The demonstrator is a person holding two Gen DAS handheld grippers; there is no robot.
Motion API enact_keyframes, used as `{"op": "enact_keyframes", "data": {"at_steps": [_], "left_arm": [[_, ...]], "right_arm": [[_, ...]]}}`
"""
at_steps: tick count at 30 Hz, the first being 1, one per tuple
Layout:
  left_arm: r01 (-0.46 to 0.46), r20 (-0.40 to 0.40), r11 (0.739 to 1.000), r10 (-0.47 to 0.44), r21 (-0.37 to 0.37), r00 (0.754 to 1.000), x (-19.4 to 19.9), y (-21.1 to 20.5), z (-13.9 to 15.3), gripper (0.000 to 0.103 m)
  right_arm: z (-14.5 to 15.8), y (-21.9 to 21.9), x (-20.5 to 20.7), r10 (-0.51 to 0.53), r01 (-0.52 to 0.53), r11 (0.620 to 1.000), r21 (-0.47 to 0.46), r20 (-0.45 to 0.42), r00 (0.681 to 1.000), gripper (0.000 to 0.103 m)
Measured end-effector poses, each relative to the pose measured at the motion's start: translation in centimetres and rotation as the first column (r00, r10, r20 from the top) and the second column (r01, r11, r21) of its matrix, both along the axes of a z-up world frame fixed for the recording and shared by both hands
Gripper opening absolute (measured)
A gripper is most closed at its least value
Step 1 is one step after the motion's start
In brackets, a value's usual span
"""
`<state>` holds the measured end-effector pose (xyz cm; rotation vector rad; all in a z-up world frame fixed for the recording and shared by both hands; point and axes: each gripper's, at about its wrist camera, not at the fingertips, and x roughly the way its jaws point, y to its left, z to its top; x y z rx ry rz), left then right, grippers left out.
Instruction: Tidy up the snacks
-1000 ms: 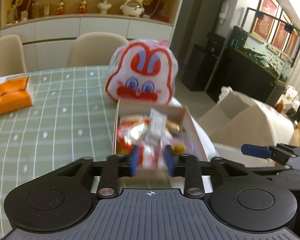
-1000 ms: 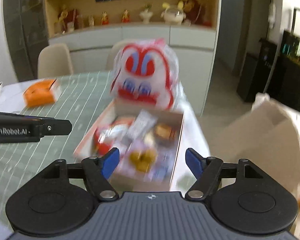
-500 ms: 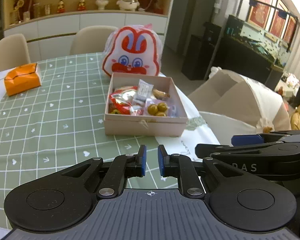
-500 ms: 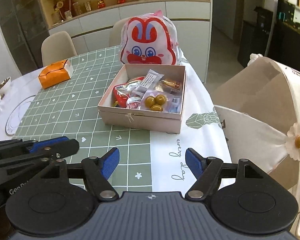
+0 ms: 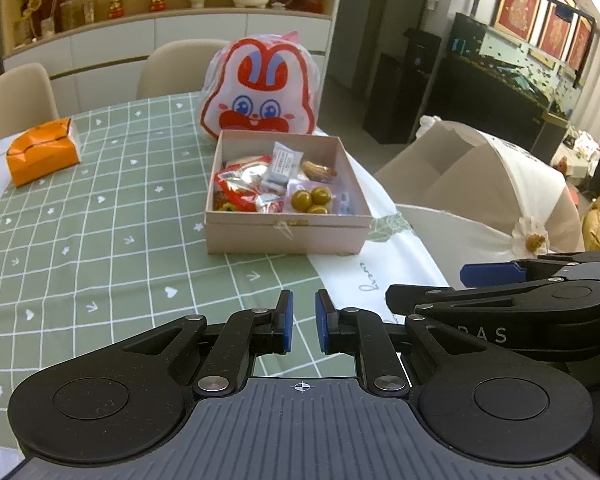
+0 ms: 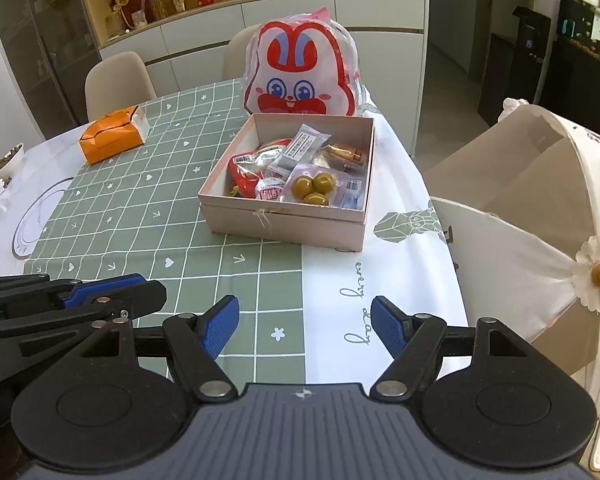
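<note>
An open pink box (image 5: 284,236) (image 6: 280,220) sits on the green checked tablecloth. It holds several wrapped snacks, among them a clear pack of green balls (image 5: 312,200) (image 6: 316,188) and a red packet (image 5: 240,188). A rabbit-face snack bag (image 5: 258,92) (image 6: 300,76) stands upright just behind the box. My left gripper (image 5: 303,300) hovers near the table's front edge, well short of the box, shut with nothing held. Beside it on the right, my right gripper (image 6: 305,308) stands open and empty, its blue finger (image 5: 488,274) showing in the left wrist view.
An orange packet (image 5: 42,152) (image 6: 112,140) lies at the far left of the cloth. A chair with a white cover and flower tie (image 6: 520,200) stands close to the table's right edge. Small dishes (image 6: 8,158) sit at the far left. Beige chairs stand behind the table.
Both grippers have drawn back from right over the box to the table's near edge. The left jaws have narrowed to shut, with nothing in them.
</note>
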<state>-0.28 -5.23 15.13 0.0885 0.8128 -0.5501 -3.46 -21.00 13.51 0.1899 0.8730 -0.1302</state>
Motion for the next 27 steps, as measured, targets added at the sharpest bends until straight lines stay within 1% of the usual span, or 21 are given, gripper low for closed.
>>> {"op": "enact_keyframes", "data": {"at_steps": [13, 27], "left_arm": [[-0.008, -0.018, 1.000, 0.008, -0.001, 1.000, -0.05, 0.08, -0.19, 0.016], [-0.007, -0.016, 1.000, 0.007, -0.004, 1.000, -0.20, 0.17, 0.03, 0.016]], "right_arm": [[-0.43, -0.43, -0.28, -0.011, 0.012, 1.000, 0.012, -0.015, 1.000, 0.074], [-0.51, -0.36, -0.41, -0.009, 0.009, 1.000, 0.016, -0.018, 1.000, 0.074]]}}
